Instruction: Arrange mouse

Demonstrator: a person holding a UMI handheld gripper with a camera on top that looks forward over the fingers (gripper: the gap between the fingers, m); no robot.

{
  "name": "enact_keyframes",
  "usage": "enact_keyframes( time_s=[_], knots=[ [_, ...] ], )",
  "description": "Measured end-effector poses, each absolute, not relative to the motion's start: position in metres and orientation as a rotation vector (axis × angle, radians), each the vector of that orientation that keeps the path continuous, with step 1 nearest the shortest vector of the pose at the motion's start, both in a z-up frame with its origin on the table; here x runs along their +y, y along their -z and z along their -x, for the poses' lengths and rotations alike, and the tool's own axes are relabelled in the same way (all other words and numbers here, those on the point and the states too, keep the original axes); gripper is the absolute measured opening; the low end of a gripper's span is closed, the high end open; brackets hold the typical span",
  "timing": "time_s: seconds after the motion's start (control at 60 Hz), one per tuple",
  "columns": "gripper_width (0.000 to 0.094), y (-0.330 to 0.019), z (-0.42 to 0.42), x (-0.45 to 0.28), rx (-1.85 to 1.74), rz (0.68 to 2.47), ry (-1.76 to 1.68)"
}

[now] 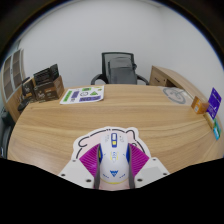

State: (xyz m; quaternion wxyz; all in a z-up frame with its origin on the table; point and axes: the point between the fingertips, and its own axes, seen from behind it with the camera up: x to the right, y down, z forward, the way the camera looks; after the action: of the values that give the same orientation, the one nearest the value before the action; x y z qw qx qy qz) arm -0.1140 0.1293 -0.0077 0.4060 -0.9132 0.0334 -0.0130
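The white mouse (116, 157) sits between the claw's (116, 170) magenta pads, which close against both its sides. It rests on the wooden counter (60, 125). Beyond the mouse, a green-and-white leaflet (83, 95) lies at the counter's far edge, an office chair (120, 68) behind it. Boxes (44, 84) stand far off to the left; a purple card (214, 100) stands off to the right.

white mouse (117, 158) between tongs (116, 170) pads, wooden table (60, 125), office chair (120, 68)
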Motion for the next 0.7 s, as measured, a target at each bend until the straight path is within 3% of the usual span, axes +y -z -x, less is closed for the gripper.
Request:
enact_keyframes(
  time_s=[0.2,0.233,0.3,0.333,0.7],
  knots=[
    [0.056,0.011,0.118,0.128,0.054,2.327,-0.013],
    [0.0626,0.011,0.121,0.124,0.047,2.346,-0.036],
    [0.0851,0.007,0.128,0.118,0.038,2.371,-0.078],
    [0.0818,0.01,0.13,0.11,0.041,2.4,-0.088],
    [0.0833,-0.035,0.16,0.04,0.109,2.368,-0.049]
  ],
)
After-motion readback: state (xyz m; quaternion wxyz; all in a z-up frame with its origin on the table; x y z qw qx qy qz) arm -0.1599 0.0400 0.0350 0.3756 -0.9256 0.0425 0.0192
